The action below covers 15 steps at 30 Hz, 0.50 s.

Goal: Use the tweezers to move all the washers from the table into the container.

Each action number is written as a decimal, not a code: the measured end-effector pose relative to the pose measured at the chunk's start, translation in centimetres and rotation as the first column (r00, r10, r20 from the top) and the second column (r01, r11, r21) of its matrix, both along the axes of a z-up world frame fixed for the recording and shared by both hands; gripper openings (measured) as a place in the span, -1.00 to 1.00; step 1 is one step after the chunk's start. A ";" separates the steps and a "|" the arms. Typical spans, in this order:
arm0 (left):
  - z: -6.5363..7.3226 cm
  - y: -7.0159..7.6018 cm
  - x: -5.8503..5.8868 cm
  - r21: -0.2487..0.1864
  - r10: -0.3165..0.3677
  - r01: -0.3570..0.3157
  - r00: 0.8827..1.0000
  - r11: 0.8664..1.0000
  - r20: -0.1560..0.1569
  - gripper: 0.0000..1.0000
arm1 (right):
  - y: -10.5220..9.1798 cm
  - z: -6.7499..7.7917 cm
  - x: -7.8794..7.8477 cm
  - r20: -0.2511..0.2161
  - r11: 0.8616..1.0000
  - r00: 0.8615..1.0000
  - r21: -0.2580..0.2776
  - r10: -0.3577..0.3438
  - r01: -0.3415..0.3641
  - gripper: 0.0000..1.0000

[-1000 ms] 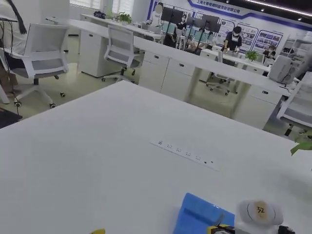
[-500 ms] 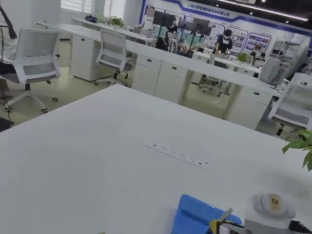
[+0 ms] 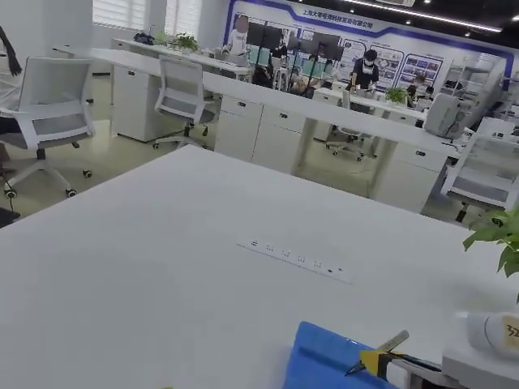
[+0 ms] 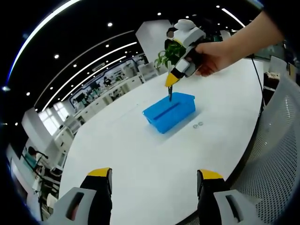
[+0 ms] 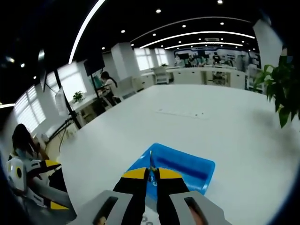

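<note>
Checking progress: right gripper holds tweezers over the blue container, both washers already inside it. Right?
No: in the left gripper view both washers lie on the table beside the blue container. The right gripper does hold the tweezers over it.

An open-plan office: well ahead of the jaws of the right gripper (image 5: 151, 174), past the broad white table (image 5: 211, 136) with its flush socket strip (image 5: 180, 113), stand rows of white desks (image 3: 276, 121) with drawer units, mesh swivel chairs (image 3: 49, 85) and dark monitors (image 3: 328, 44). Printed posters (image 3: 409, 58) line the back wall and long strip lights (image 5: 187, 35) cross the dark ceiling — a leafy plant (image 5: 281, 91) sits to the right of the jaws.
</note>
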<state>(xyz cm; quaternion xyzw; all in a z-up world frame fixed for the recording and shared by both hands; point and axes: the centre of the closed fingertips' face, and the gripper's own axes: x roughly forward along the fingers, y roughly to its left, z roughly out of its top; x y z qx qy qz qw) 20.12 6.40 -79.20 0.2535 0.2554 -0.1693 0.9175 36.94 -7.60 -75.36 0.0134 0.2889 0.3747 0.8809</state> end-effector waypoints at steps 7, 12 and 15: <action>-0.1 0.0 0.0 0.000 -0.003 0.003 1.000 1.000 -0.005 0.50 | 0.2 0.4 -2.0 -0.003 0.998 0.998 0.028 0.061 -0.061 -0.93; -0.2 -0.1 -0.1 0.002 -0.008 0.008 1.000 1.000 -0.010 0.50 | 0.1 -0.6 -3.3 -0.003 0.994 0.995 -0.014 0.104 -0.104 -0.93; -0.2 -0.1 -0.1 0.006 -0.009 0.009 1.000 1.000 -0.009 0.49 | -0.1 -1.9 -4.5 -0.026 0.988 0.990 -0.061 0.139 -0.140 -0.94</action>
